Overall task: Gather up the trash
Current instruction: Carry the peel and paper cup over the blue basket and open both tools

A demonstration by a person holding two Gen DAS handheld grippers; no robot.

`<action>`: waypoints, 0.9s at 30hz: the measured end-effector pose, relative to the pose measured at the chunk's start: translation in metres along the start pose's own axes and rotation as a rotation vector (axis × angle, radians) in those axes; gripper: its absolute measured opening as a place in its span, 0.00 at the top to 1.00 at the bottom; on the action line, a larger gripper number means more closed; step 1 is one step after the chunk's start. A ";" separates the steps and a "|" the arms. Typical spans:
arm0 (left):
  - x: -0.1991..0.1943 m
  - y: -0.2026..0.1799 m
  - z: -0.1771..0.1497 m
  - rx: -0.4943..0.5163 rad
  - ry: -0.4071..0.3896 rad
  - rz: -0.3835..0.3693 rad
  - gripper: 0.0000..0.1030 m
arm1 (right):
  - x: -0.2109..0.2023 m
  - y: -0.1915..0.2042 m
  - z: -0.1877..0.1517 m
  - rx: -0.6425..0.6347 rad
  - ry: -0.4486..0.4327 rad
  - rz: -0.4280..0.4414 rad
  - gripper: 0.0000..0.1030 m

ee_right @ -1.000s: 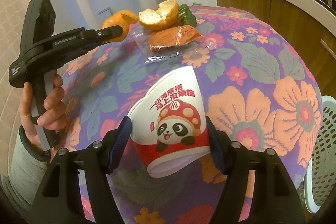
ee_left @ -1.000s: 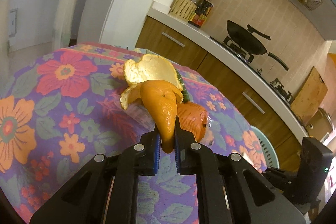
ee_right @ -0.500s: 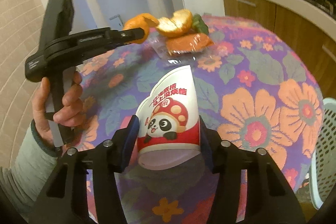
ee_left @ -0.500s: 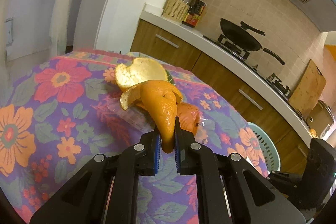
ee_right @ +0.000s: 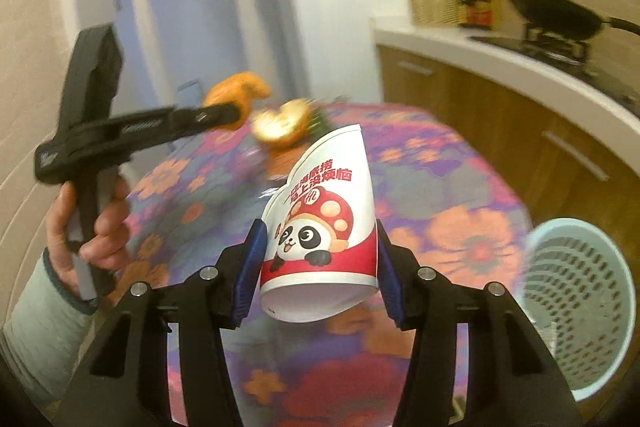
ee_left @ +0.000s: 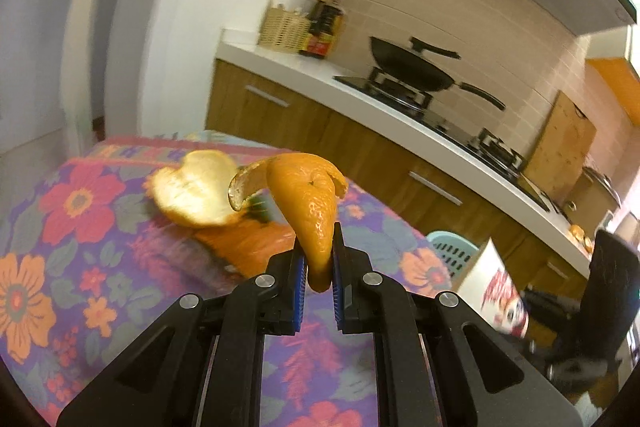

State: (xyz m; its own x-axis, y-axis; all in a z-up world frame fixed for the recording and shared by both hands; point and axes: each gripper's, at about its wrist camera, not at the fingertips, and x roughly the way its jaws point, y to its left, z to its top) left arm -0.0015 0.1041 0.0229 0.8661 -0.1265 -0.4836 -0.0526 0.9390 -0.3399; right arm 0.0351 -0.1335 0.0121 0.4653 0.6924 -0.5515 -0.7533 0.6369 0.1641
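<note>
My left gripper (ee_left: 318, 259) is shut on a curled orange peel (ee_left: 308, 199) and holds it above the flowered tablecloth (ee_left: 60, 227). It also shows in the right wrist view (ee_right: 236, 111), raised at the left. A second orange peel (ee_left: 192, 191) lies on the table over an orange wrapper (ee_left: 248, 243). My right gripper (ee_right: 320, 259) is shut on a squashed paper cup with a panda print (ee_right: 324, 223), lifted off the table. The cup also shows in the left wrist view (ee_left: 496, 287).
A pale blue perforated waste basket (ee_right: 580, 307) stands beside the table on the right, seen also in the left wrist view (ee_left: 452, 251). A kitchen counter (ee_left: 400, 115) with a wok (ee_left: 412, 67) runs behind. The person's hand (ee_right: 92, 223) holds the left gripper.
Both grippers have risen with their loads. The right gripper has lifted the cup off the table and swung toward the basket. The left gripper has tilted up with the peel.
</note>
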 end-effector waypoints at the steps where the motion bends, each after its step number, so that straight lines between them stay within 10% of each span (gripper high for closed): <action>1: 0.003 -0.011 0.003 0.025 0.006 -0.008 0.91 | -0.006 -0.008 0.001 0.012 -0.012 -0.019 0.53; 13: 0.069 -0.137 0.004 0.262 0.148 -0.147 0.91 | -0.077 -0.132 -0.013 0.219 -0.127 -0.288 0.53; 27: 0.188 -0.250 -0.042 0.400 0.442 -0.266 0.91 | -0.092 -0.238 -0.069 0.488 -0.064 -0.481 0.53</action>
State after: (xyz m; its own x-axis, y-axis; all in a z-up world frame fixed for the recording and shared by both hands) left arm 0.1536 -0.1680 -0.0163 0.5333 -0.4104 -0.7397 0.3984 0.8933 -0.2083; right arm 0.1396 -0.3722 -0.0323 0.7337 0.3032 -0.6081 -0.1672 0.9480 0.2709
